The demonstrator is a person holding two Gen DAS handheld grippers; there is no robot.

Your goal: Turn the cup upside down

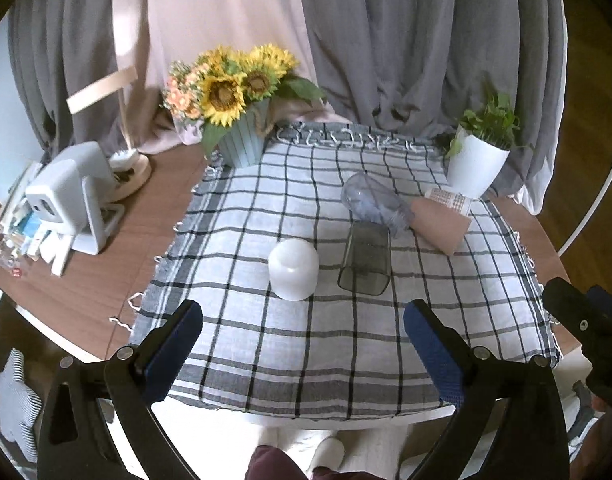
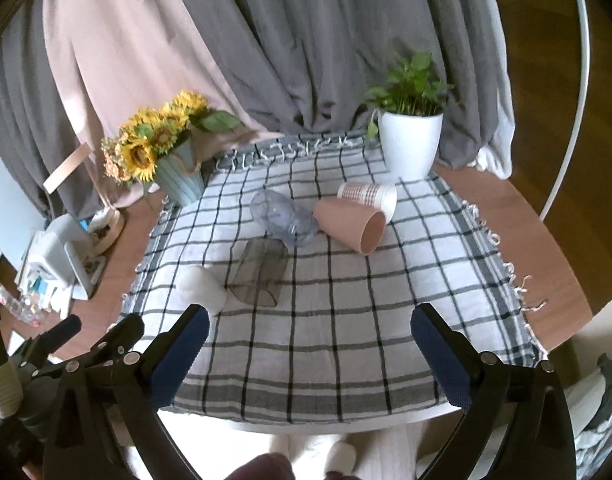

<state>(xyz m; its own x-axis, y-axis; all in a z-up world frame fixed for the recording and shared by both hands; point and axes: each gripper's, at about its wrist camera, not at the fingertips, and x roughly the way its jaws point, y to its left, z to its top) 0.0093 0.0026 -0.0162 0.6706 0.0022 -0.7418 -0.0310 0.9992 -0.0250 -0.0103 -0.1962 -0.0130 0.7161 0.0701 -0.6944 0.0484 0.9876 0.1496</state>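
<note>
Several cups lie on their sides on a checked cloth (image 1: 346,360): a white cup (image 1: 293,269), a smoky grey glass (image 1: 366,261), a clear bluish cup (image 1: 376,202), a pink cup (image 1: 440,226) and a white patterned paper cup (image 1: 450,199). They also show in the right wrist view: white cup (image 2: 201,286), grey glass (image 2: 259,272), clear cup (image 2: 283,216), pink cup (image 2: 352,224), paper cup (image 2: 368,196). My left gripper (image 1: 303,344) is open and empty, near the table's front edge. My right gripper (image 2: 308,350) is open and empty, beside it to the right.
A sunflower pot (image 1: 241,144) stands at the cloth's back left, a white plant pot (image 1: 476,166) at the back right. A white device (image 1: 69,196) and clutter sit on the wooden table (image 1: 145,220) to the left. Grey curtains hang behind.
</note>
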